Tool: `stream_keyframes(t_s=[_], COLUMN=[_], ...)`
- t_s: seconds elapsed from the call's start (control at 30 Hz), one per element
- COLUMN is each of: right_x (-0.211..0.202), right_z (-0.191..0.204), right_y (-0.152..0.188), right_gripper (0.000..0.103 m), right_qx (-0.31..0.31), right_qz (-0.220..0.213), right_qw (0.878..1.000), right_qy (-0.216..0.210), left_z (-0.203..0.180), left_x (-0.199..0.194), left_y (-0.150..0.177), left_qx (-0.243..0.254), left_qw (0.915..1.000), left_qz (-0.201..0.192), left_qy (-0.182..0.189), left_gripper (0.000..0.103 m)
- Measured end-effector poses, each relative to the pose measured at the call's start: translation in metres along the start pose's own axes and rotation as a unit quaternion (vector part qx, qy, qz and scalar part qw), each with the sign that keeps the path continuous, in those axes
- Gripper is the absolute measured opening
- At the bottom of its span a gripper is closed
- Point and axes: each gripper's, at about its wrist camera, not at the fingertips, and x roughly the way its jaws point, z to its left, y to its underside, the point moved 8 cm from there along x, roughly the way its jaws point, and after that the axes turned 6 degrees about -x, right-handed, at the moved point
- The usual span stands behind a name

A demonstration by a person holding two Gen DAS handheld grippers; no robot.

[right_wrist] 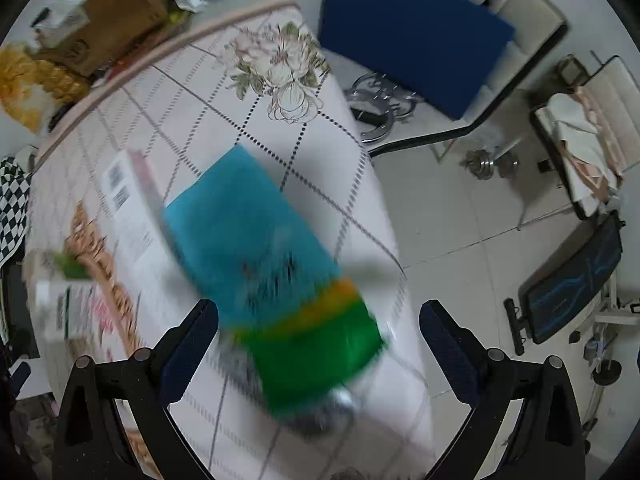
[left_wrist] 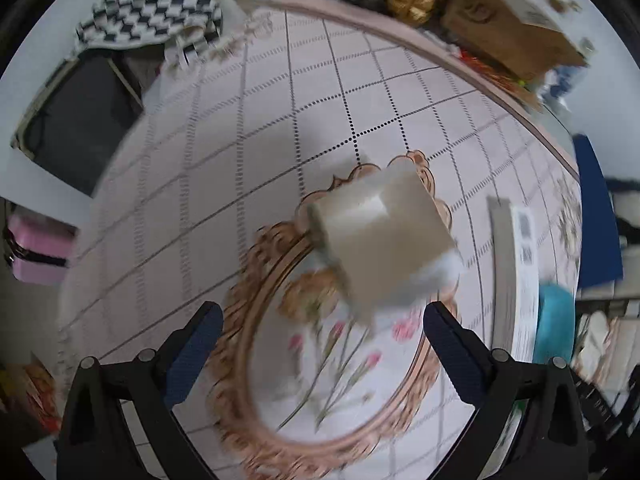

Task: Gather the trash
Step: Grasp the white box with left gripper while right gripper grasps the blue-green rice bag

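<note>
Tongs on both sides gape wide, holding nothing; left gripper [left_wrist: 322,330] hangs over the beige box [left_wrist: 380,236]; right gripper [right_wrist: 318,328] hangs over the blue-green packet [right_wrist: 276,264]; I think picking up comes next, so each must drop and pinch.

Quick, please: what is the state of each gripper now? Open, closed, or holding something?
Left gripper: open, holding nothing; a beige box lies ahead of it.
Right gripper: open, holding nothing; a blue and green packet lies between its fingers.

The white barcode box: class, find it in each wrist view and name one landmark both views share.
Left wrist: the white barcode box stands at the right edge, beside the blue packet.
Right wrist: it lies left of centre, just left of the blue packet.
Shared landmark: the brown cardboard box beyond the table.
</note>
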Motion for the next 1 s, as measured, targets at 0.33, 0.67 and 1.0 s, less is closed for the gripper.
stream_keyframes(t_s=[0.33,0.67,1.0], right_x=[0.043,0.011,-0.027], right_z=[0.02,0.027,0.026], right_y=[-0.012,-0.007,0.006], right_gripper=[0.07,0.02,0.014], right_qx=[-0.01,-0.017,-0.002], right_qz=[0.013,-0.027,-0.061], right_qw=[0.999,0.998,0.995], right_qy=[-0.044,-0.055,-0.073], left_z=[-0.015,-0.024,-0.011], left_x=[0.031,0.013,-0.017], left_y=[-0.018,-0.01,-0.004], left_qx=[0.02,0.094,0.091], left_qw=[0.9997,0.9949,0.9944], left_qz=[0.011,-0.033,-0.054], left_qy=[0.009,-0.017,-0.001], left_gripper=[0.009,0.0,0.0])
